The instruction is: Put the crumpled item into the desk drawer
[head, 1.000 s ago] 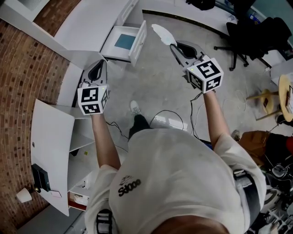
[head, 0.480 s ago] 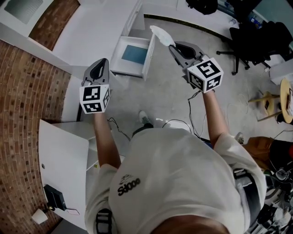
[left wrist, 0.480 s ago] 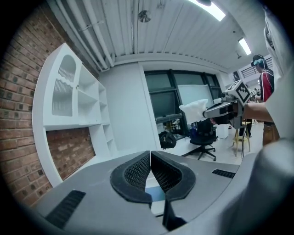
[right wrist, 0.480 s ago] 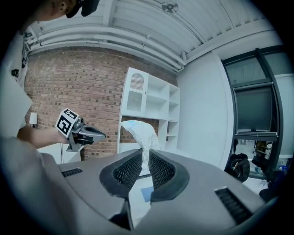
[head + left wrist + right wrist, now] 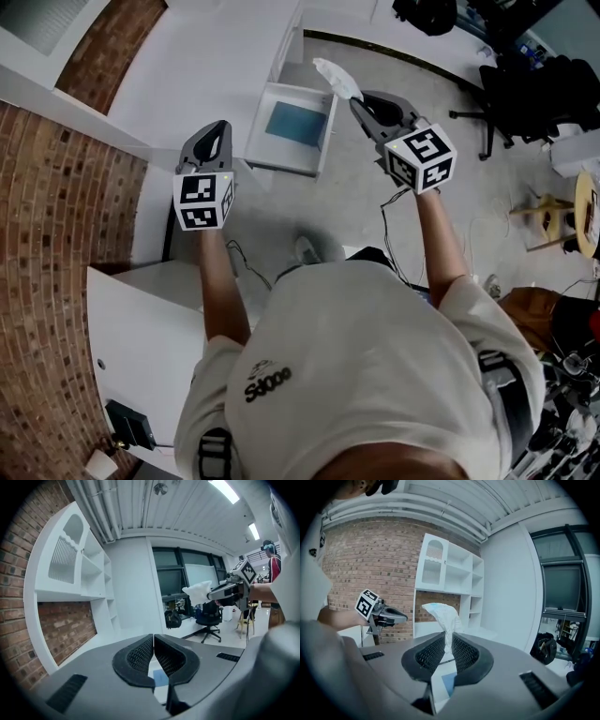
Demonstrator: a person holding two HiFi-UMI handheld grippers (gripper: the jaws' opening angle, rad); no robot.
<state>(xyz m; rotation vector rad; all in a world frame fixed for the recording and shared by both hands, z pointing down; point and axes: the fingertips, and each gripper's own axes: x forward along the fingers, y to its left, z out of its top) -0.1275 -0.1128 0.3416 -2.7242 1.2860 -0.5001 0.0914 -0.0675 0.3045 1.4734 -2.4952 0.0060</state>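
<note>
Holding: right gripper (image 5: 362, 97) is clamped on the crumpled white item (image 5: 336, 75). In the right gripper view the two ribbed pads (image 5: 432, 655) pinch its lower end, and the rest stands up above the jaws (image 5: 443, 615).
Right gripper, own view: jaws (image 5: 448, 649) are a narrow way apart with the item filling the gap.
Left gripper: (image 5: 217, 132) jaws are together at the tips (image 5: 153, 643) with nothing between them.
Item's place: in the air and clear of the drawer. In the head view it shows over the drawer's far right corner.
Desk drawer: (image 5: 284, 168) pulled out from the white desk (image 5: 206, 66), with a blue sheet (image 5: 285, 120) lying flat on its bottom.
Grippers' spacing: well apart. The drawer shows between them, towards the top of the head view.
Cross-view: the left gripper view catches the right gripper (image 5: 230, 590) and the item (image 5: 198, 591) off to the right. The right gripper view catches the left gripper (image 5: 399, 617) to the left.
Surroundings: brick wall (image 5: 56, 187), white shelf unit (image 5: 450, 581), black office chair (image 5: 525, 84), cable (image 5: 394, 211) on the grey floor (image 5: 356, 187).
Person: white shirt (image 5: 375, 375), both forearms stretched forward.
</note>
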